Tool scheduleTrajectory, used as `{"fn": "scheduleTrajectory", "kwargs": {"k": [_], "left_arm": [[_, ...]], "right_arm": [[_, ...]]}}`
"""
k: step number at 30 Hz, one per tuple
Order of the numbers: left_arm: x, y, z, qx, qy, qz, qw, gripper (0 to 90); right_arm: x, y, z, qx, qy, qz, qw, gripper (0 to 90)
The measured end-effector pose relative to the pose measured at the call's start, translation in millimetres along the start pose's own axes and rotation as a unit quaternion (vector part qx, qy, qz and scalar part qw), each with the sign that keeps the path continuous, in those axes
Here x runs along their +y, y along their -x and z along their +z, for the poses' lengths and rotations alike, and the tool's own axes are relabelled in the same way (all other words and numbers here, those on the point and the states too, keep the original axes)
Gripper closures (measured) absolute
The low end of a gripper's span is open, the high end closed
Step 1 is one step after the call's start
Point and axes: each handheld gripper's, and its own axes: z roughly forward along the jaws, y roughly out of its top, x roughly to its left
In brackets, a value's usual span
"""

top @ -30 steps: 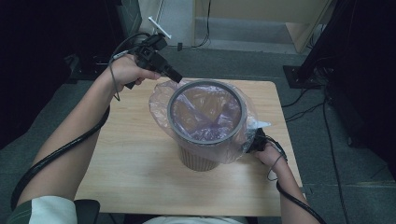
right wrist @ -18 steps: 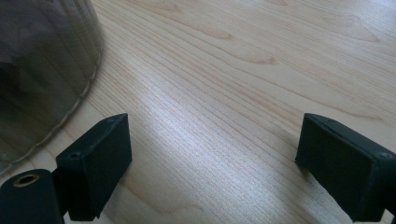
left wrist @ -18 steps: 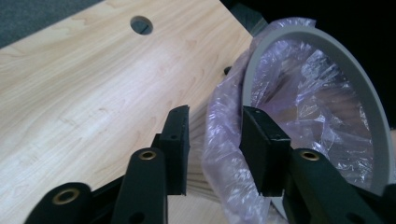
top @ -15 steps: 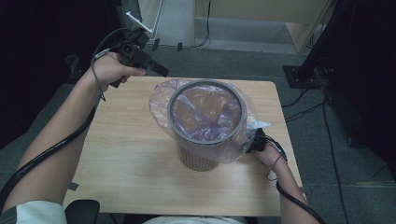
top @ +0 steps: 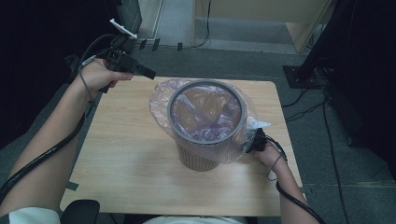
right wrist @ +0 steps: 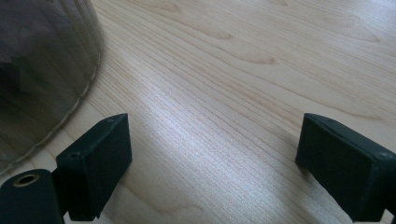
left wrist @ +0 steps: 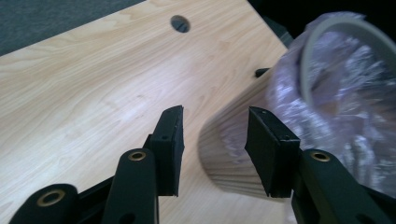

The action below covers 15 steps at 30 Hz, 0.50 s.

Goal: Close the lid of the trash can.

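Table [top: 140,154] of pale wood carries a ribbed tan wastebasket [top: 198,158] near its middle, upright, its long axis vertical, lined with a translucent pinkish bin bag [top: 205,109] whose edge is folded down over a grey rim ring [top: 170,100]. The right gripper [top: 254,140] sits low at the basket's right side, just beside the hanging skirt of the bag, and is plainly the nearer of the two; in the right gripper view its jaws stand spread wide over bare tabletop, pinching nothing, with the basket wall at their left. The left gripper [top: 147,72] is held up off the table's far left corner, well apart from the basket, pointing towards the rim; in the left gripper view its jaws are parted a moderate way and empty, the basket showing between and beyond them. Any tug on the bag's loose edge looks likeliest from the right.
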Motion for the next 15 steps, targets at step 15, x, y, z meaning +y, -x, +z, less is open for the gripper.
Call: {"fn": "scheduleTrajectory", "kwargs": {"k": [15], "left_arm": [[-34.2,-23.2,23.1,0.019,0.015,-0.009,0.9997,52.0]], "right_arm": [[0.0,0.0,0.0,0.000,0.000,0.000,1.0000,10.4]]}}
